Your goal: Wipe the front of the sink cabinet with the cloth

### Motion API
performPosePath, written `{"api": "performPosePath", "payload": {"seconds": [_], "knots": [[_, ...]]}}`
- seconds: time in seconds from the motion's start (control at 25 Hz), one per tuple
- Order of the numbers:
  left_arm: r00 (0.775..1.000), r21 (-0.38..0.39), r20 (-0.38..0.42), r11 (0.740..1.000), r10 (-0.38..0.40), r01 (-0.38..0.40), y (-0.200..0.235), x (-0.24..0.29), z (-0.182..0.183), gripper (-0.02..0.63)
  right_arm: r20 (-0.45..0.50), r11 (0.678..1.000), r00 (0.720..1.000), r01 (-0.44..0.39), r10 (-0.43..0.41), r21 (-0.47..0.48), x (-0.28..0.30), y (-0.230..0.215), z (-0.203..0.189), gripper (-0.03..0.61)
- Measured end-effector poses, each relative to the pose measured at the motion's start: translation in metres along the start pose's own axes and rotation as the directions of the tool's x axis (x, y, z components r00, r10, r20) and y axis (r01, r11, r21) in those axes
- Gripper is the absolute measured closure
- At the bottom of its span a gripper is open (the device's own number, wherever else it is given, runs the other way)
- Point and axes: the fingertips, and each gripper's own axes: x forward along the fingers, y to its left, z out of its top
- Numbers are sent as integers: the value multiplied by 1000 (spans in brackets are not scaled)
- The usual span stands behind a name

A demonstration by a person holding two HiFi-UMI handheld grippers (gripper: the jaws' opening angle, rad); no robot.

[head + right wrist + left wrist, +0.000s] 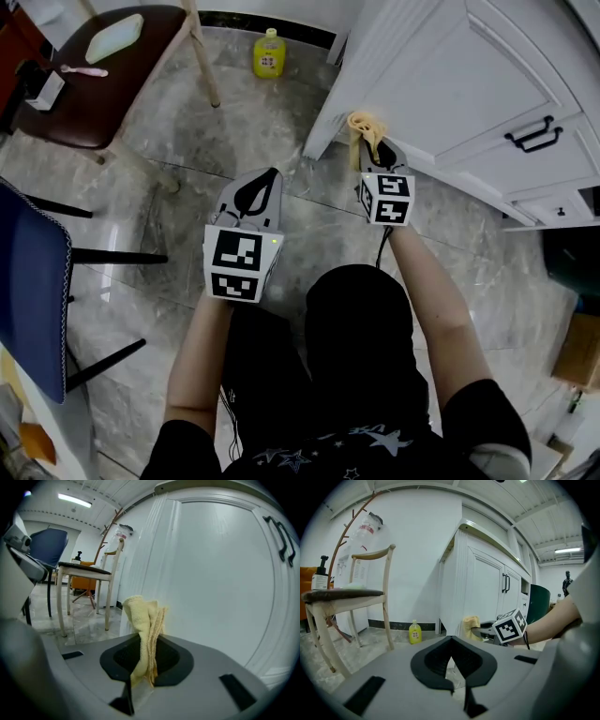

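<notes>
Yellow bottle [269, 53] on tiled floor [253, 131] between chair [112, 98] and sink cabinet [450, 84]

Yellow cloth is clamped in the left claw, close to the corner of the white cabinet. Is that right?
No: the yellow cloth is clamped in the right claw, close to the corner of the white cabinet, as the right gripper view shows.

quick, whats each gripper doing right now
Left gripper: jaws shut, nothing between them.
Right gripper: jaws shut on the yellow cloth, close to the cabinet front.
</notes>
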Motion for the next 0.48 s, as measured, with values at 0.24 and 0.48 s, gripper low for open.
{"api": "performPosePath", "payload": {"seconds": [0.24,0.48], "knots": [[1000,22,-11,1000,-18,18,-12,2,0,598,-32,995,996,90,-89,51,-23,-45,-23,514],[997,45,-38,997,-61,62,-45,12,7,599,-54,977,981,193,-188,96,-52,-105,-45,514]]}}
